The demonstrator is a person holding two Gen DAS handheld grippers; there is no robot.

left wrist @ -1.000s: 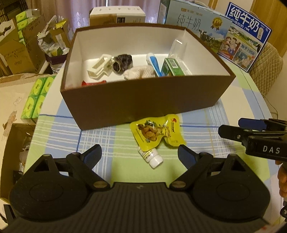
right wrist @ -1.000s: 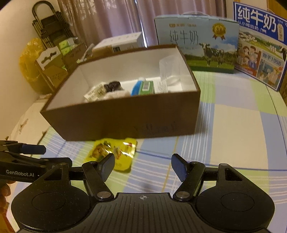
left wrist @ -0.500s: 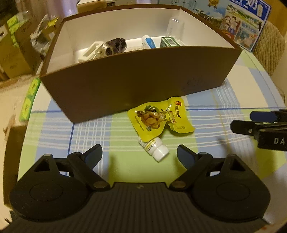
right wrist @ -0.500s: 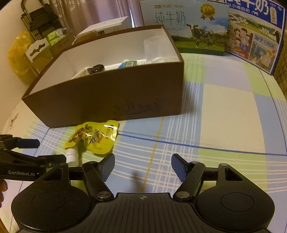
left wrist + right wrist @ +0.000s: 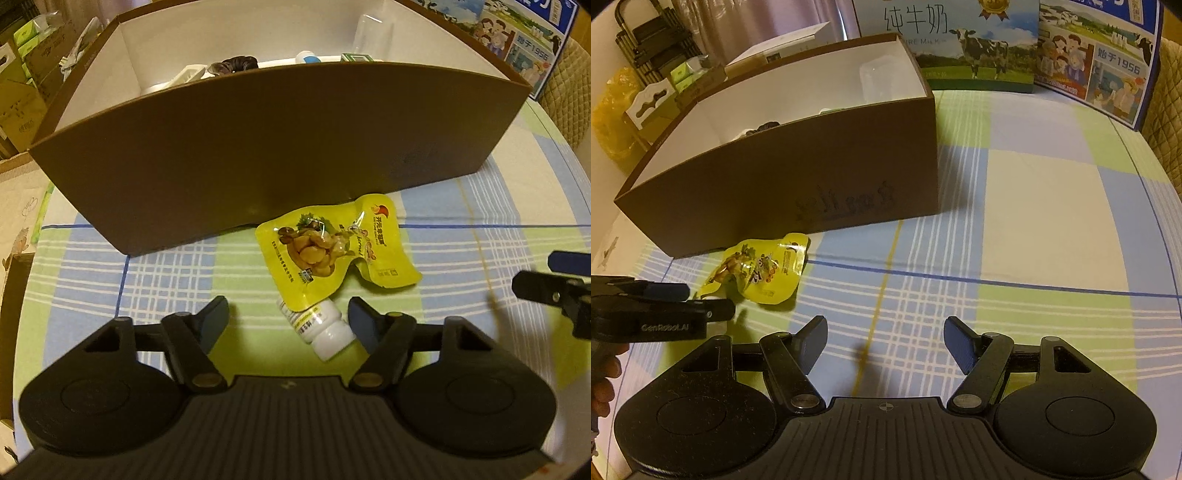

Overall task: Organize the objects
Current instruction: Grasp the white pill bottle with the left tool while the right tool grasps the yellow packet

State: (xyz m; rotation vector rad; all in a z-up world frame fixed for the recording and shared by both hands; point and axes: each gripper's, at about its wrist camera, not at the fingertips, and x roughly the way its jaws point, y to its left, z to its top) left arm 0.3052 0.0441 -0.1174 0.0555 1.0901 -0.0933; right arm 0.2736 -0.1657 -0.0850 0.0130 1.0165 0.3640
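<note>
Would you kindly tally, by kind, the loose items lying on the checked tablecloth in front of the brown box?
Yellow foil snack pouch: 1
Small white plastic bottle with a printed label: 1, lying on its side, partly under the pouch
Total: 2, both outside the brown cardboard box

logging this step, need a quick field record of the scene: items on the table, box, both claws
surface: table with checked cloth
box: open brown box, some things already inside
pouch: yellow snack pouch flat on the cloth in front of the box, overlapping the bottle's far end
bottle: small white bottle lying on its side, between the left claw's fingers
left claw: jaws closing around the bottle, left pad not yet on it
right claw: open, nothing between its fingers, over bare cloth
</note>
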